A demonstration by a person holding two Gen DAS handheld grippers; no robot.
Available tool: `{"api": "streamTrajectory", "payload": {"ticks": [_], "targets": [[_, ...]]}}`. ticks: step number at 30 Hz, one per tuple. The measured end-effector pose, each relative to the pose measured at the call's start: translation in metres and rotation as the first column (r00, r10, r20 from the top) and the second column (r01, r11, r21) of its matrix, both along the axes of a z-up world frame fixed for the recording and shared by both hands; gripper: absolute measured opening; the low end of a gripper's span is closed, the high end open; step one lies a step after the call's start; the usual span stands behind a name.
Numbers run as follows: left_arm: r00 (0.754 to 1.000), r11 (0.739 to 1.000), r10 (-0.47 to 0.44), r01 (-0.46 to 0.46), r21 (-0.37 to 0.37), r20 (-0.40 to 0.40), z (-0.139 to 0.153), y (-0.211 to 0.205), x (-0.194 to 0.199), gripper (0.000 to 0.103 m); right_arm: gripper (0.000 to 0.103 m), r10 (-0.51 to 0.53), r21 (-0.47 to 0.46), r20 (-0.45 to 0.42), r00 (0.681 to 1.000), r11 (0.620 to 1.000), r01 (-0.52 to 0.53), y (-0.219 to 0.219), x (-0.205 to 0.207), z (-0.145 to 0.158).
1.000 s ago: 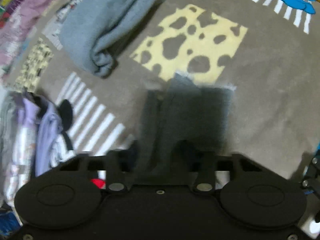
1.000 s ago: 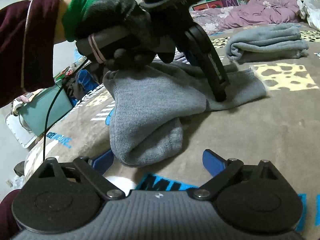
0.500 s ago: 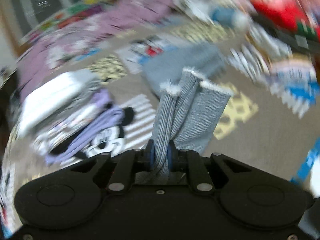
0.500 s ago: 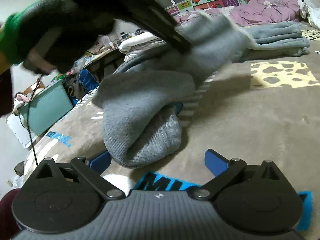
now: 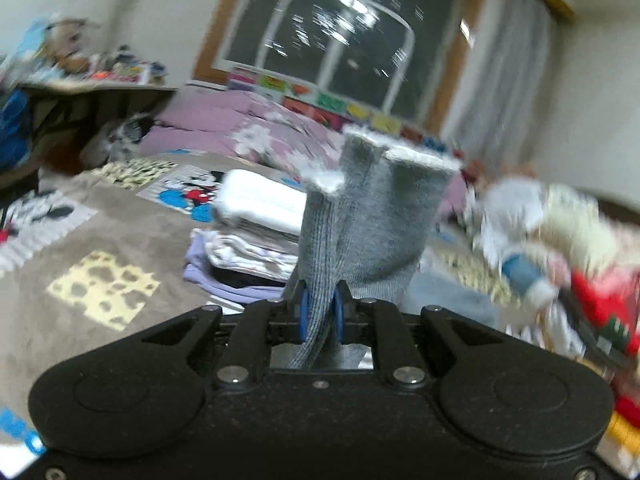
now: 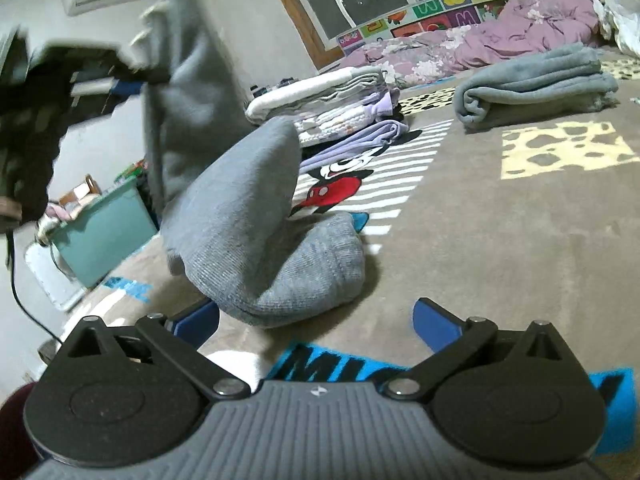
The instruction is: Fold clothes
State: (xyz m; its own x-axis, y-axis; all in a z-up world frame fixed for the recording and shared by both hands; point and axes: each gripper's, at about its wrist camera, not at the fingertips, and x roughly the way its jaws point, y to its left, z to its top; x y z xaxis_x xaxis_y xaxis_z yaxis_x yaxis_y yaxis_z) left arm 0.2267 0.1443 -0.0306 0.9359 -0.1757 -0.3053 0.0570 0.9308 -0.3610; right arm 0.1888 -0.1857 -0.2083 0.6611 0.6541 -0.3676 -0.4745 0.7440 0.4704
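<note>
Grey knit garment (image 6: 256, 216) hangs soft from your left gripper (image 5: 319, 316), fingers pinching its bunched cuff, lower left; right gripper (image 6: 316, 320) wide, empty. Take the limp bottom fold.

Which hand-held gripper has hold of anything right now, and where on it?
The left hand-held gripper pinches the grey garment by a bunched ribbed edge. The right hand-held gripper is open, holding nothing.

Surface: brown cartoon-print carpet (image 6: 500, 240) | between and just ahead of the right fingers: lower end of a grey knit garment (image 6: 288, 280) resting on it | further ahead: stack of folded clothes (image 6: 340, 108) | ahead, to the right of the fingers: rolled grey blanket (image 6: 536, 84) | far end: rumpled purple floral quilt (image 6: 500, 36)
</note>
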Motion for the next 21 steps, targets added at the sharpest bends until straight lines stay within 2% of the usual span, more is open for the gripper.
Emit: {"api": "streamTrajectory", "payload": {"ticks": [3, 5, 10, 17, 21], "targets": [[0.998, 0.992, 0.058, -0.056, -0.113, 0.02, -0.015, 0.032, -0.007, 0.01, 0.103, 0.0, 0.006, -0.002, 1.0, 1.0, 0.0, 0.0, 0.0, -0.002], [0.994, 0.974, 0.107, -0.1, -0.201, 0.021, -0.027, 0.056, -0.011, 0.01, 0.103, 0.0, 0.012, -0.003, 1.0, 1.0, 0.0, 0.0, 0.001, -0.002], [0.979, 0.903, 0.203, -0.186, -0.387, 0.004, -0.061, 0.114, -0.029, 0.01, 0.103, -0.002, 0.044, -0.018, 1.0, 0.999, 0.002, -0.003, 0.005, -0.005], [0.953, 0.816, 0.292, -0.293, -0.499, -0.081, -0.097, 0.184, -0.055, 0.01, 0.103, -0.004, 0.036, -0.028, 1.0, 0.999, 0.005, -0.002, 0.007, -0.005], [0.938, 0.78, 0.316, -0.344, -0.523, -0.145, -0.112, 0.208, -0.066, 0.01, 0.103, -0.009, -0.011, -0.032, 0.999, 1.0, 0.009, 0.005, 0.008, -0.002]]}}
